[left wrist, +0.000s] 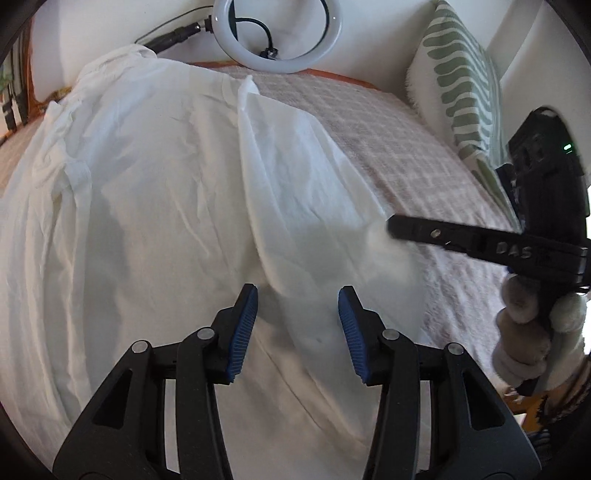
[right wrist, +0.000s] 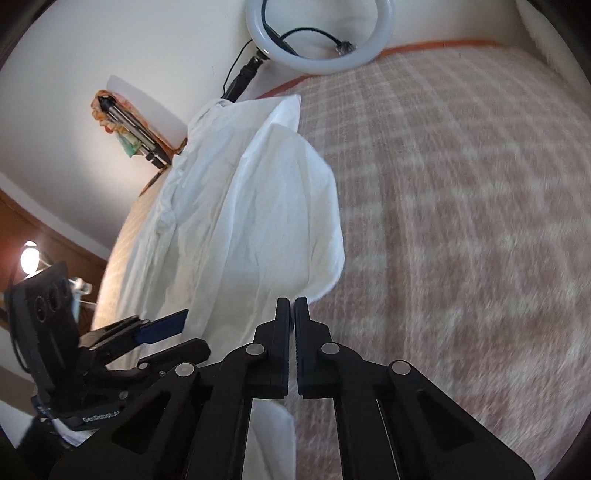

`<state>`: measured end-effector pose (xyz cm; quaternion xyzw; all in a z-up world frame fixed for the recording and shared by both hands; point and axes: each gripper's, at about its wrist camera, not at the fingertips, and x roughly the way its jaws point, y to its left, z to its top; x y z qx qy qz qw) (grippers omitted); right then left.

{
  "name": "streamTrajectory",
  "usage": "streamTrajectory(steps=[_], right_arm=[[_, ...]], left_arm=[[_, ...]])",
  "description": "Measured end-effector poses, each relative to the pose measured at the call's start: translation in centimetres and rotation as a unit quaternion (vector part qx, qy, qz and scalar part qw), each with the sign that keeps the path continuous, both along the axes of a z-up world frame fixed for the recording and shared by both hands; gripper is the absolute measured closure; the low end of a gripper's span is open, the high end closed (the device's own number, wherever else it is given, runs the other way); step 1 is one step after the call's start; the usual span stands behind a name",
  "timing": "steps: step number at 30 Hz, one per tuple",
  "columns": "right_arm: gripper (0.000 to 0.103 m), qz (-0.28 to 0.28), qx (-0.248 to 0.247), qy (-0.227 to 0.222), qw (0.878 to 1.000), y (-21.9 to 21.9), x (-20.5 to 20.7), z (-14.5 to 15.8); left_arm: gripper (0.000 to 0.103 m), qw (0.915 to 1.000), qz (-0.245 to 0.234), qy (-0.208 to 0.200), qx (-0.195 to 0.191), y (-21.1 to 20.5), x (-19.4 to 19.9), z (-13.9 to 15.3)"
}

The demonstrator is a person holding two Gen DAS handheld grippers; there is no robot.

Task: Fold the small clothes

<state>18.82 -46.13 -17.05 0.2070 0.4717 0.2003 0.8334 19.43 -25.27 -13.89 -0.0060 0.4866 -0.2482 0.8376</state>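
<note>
Left claw point(left wrist: 297, 306): open, hovering over white garment point(left wrist: 147, 184).
Right claw point(right wrist: 292, 306): closed at the garment's edge; a pinch not discernible.
Bed point(right wrist: 461, 221): beneath.

**Bedroom with a checked bedspread and a ring light**

A bed point(right wrist: 461, 221) covered in a pink-and-cream checked blanket fills the room. Plain white walls point(right wrist: 110, 44) rise behind it. A white ring light point(left wrist: 277, 33) stands at the far edge. A green-patterned pillow point(left wrist: 461, 85) leans right. A small lamp point(right wrist: 29, 258) glows at left.

A pink-and-cream checked blanket point(right wrist: 461, 206) covers the bed. A white ring light point(left wrist: 277, 33) stands at its far edge against the wall, and a green-patterned cushion point(left wrist: 461, 85) leans at the right.
</note>
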Motion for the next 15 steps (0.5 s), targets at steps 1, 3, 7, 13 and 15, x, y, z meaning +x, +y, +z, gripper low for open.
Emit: streamTrajectory(steps=[1,3,7,13,15], right_arm=[[0.103,-0.001,-0.013,-0.013,1.000,0.2,0.1,0.4],[0.103,-0.007,-0.040,-0.039,0.998,0.4,0.6,1.5],[0.103,-0.033,-0.070,-0.057,0.995,0.4,2.3,2.1],[0.084,-0.002,0.024,-0.012,1.000,-1.0,2.3,1.6],[0.076,0.005,0.041,-0.009,0.999,-1.4,1.1,1.7]], left_arm=[[0.074,0.9998,0.013,-0.008,0.016,0.1,0.4,-0.2],[0.075,0.9990,0.033,-0.014,0.029,0.6,1.0,-0.4],[0.075,0.9969,0.048,-0.039,0.049,1.2,1.4,-0.4],[0.075,0.9987,0.043,-0.021,-0.016,3.2,1.4,0.7],[0.075,0.9988,0.030,-0.022,-0.031,3.5,0.8,1.4]])
